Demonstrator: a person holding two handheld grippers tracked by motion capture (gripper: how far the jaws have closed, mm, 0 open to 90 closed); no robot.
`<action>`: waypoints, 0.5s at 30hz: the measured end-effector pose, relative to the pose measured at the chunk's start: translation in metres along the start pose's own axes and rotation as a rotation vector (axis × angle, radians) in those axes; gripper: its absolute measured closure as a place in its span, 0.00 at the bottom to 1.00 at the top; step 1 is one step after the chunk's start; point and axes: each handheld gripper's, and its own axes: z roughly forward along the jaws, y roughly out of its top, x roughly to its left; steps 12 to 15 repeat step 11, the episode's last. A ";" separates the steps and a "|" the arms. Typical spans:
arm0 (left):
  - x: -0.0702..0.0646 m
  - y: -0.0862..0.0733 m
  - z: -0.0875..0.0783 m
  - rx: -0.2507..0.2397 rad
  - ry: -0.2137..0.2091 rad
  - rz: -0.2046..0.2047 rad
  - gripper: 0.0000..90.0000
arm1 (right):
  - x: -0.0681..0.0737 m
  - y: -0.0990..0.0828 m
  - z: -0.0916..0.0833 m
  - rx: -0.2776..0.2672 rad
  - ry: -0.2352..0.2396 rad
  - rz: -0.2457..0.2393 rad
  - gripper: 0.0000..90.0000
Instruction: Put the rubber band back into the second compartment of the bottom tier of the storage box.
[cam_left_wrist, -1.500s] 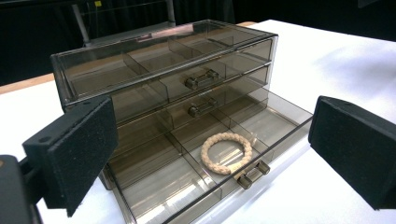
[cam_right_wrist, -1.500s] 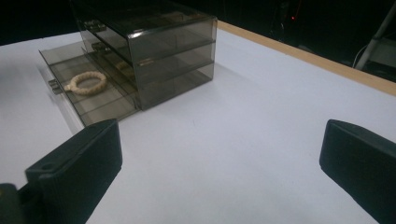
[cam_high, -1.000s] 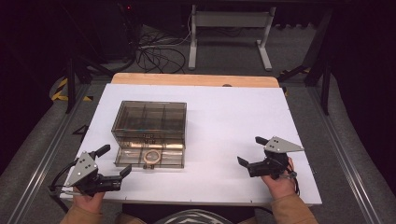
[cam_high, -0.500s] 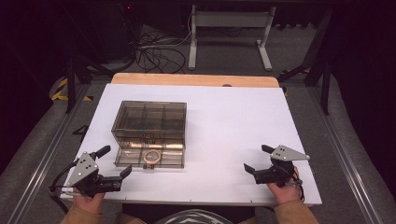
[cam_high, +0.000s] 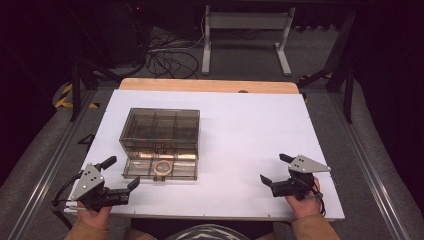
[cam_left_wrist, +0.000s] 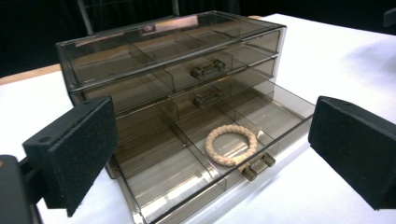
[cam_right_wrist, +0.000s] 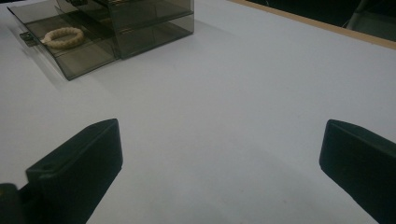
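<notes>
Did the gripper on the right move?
Yes. The right hand-held gripper slid toward the table's near edge, farther from the box.

left gripper (cam_high: 120, 174) – black fingers, grey plate | right gripper (cam_high: 276, 169) – same | tan sleeves

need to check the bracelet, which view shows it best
The left gripper view: the braided bracelet lies close and sharp in the middle compartment of the open bottom drawer. The right gripper view shows it far off at the top left corner; the high view shows it as a small ring.
</notes>
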 end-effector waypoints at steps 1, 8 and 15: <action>0.000 0.000 0.000 -0.003 -0.003 -0.005 0.03 | 0.001 0.000 0.000 -0.002 0.000 0.002 0.00; -0.001 -0.001 0.001 0.013 0.001 0.019 0.03 | 0.002 0.001 0.002 0.014 0.000 -0.027 0.00; -0.001 0.000 0.001 0.012 -0.001 0.021 0.03 | 0.003 0.002 0.001 0.006 0.000 -0.025 0.00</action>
